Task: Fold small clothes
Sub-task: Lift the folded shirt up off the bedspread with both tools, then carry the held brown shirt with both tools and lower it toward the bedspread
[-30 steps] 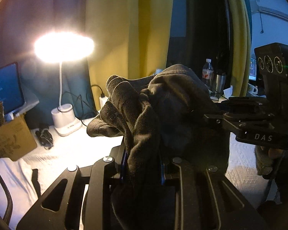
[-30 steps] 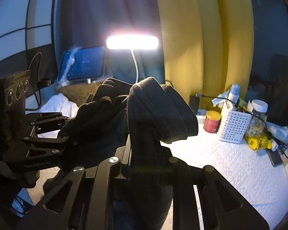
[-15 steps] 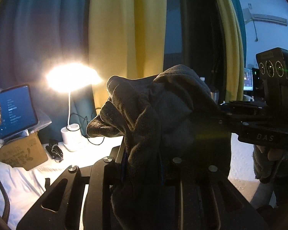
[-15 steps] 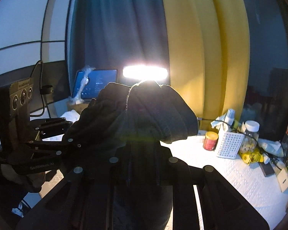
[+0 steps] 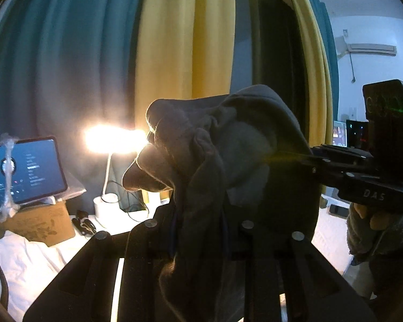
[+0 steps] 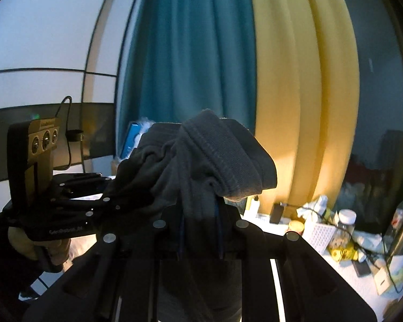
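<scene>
Both the left gripper (image 5: 198,230) and right gripper (image 6: 198,230) are clamped on the dark grey garment (image 6: 212,161), held aloft; pulling them apart evenly should unbunch it.

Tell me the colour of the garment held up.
Dark grey garment, clearest in the right wrist view.

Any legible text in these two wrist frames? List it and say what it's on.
"DAS": on the right claw body, seen from the left wrist.
Print on the left claw body: too blurred to read.
Tablet screen text: too small to read.
Cardboard box markings: unreadable.
</scene>
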